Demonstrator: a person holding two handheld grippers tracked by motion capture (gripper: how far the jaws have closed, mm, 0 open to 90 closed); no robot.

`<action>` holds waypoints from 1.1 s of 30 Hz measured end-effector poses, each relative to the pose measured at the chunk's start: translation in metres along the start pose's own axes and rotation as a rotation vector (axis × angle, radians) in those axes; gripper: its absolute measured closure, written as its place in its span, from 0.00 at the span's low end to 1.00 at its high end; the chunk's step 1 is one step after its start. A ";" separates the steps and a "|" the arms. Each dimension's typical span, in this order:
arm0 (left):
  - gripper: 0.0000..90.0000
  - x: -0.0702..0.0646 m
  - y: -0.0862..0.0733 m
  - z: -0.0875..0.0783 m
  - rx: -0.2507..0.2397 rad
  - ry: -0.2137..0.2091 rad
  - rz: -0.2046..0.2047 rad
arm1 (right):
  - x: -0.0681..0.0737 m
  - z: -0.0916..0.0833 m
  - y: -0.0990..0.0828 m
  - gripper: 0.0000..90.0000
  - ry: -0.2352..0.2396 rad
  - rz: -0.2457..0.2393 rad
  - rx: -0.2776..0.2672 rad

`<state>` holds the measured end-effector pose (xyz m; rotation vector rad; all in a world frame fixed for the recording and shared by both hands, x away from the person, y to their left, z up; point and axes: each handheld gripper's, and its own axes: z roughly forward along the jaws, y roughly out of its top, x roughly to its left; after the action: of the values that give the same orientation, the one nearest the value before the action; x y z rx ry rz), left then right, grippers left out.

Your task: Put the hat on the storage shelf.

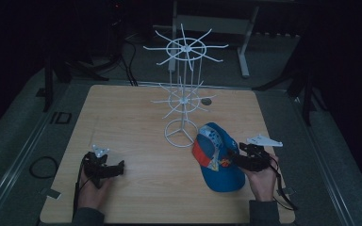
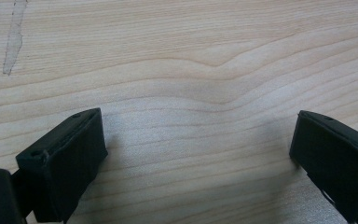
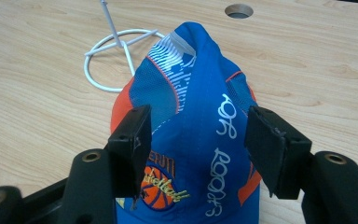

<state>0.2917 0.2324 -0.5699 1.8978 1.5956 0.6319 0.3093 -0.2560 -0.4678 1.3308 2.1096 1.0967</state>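
Right hand-held gripper: jaws spread astride the blue cap (beside the white rack). Left hand-held gripper: spread over bare tabletop.

A pale wooden table; on it a white wire rack; just beside its base, a blue cap.

High view: fixed above the near edge, looking forward and down over the whole surface. Left gripper view: close, facing bare wood past its jaws. Right gripper view: close on the cap and rack base, both shared with high view.
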 end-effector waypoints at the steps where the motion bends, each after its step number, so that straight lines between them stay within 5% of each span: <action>1: 0.04 0.000 0.000 0.000 0.000 0.000 0.000 | 0.000 0.000 0.000 0.46 0.000 0.000 0.000; 19: 0.04 0.000 0.000 0.000 -0.002 -0.001 0.000 | 0.004 0.004 0.000 0.48 0.027 -0.018 0.036; 33: 0.04 0.000 0.000 0.000 -0.003 -0.001 -0.002 | -0.002 0.000 0.017 0.45 0.068 -0.034 0.074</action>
<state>0.2919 0.2323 -0.5701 1.8940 1.5945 0.6329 0.3197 -0.2535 -0.4541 1.3033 2.2333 1.0742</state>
